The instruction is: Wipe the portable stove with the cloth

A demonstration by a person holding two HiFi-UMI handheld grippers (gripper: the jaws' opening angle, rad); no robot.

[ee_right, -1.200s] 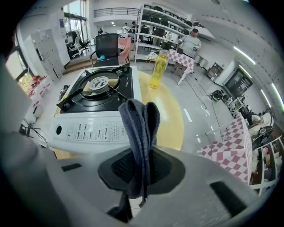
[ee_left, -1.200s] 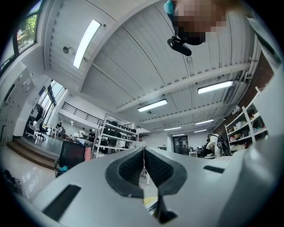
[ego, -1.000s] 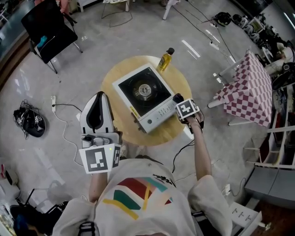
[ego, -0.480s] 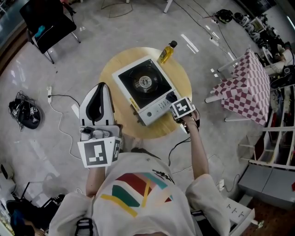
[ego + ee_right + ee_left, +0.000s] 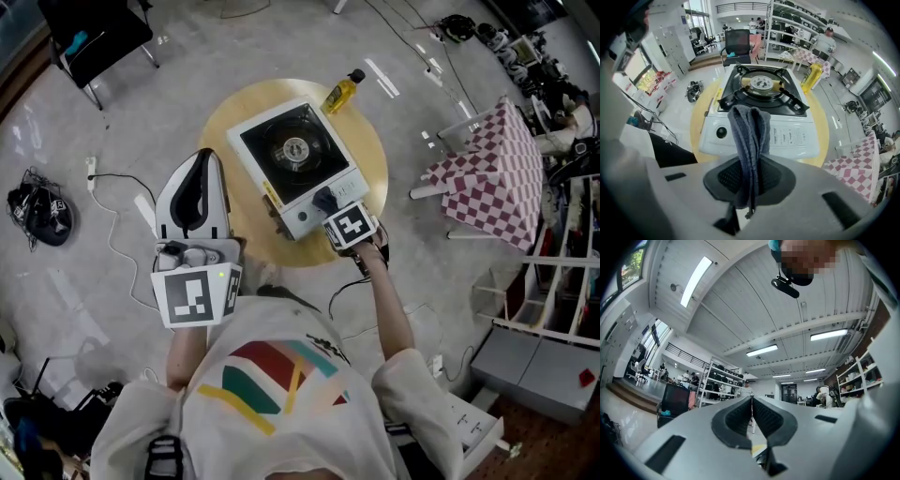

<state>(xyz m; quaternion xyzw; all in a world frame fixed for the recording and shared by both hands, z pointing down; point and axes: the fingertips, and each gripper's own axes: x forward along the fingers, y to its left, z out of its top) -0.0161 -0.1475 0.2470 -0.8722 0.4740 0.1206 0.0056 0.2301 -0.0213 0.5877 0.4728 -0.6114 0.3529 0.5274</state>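
Note:
A white portable stove (image 5: 298,164) with a black burner top stands on a round wooden table (image 5: 230,216). My right gripper (image 5: 328,208) hovers over the stove's near front edge, shut on a dark grey cloth (image 5: 323,199). In the right gripper view the cloth (image 5: 750,136) hangs folded from the right gripper (image 5: 750,164), just in front of the stove's control panel (image 5: 761,133). My left gripper (image 5: 200,164) is held high beside the table's left side, jaws pressed together with nothing between them. In the left gripper view the left gripper (image 5: 751,399) points up at the ceiling.
A yellow bottle (image 5: 342,92) stands at the table's far edge behind the stove, and shows as the bottle (image 5: 812,75) in the right gripper view. A checkered-cloth table (image 5: 492,173) is to the right, a black chair (image 5: 94,33) at far left, cables and a dark bag (image 5: 37,202) on the floor.
My right gripper with the cloth has moved left and nearer along the stove's front, from its right corner to above the control panel. The left gripper stays raised.

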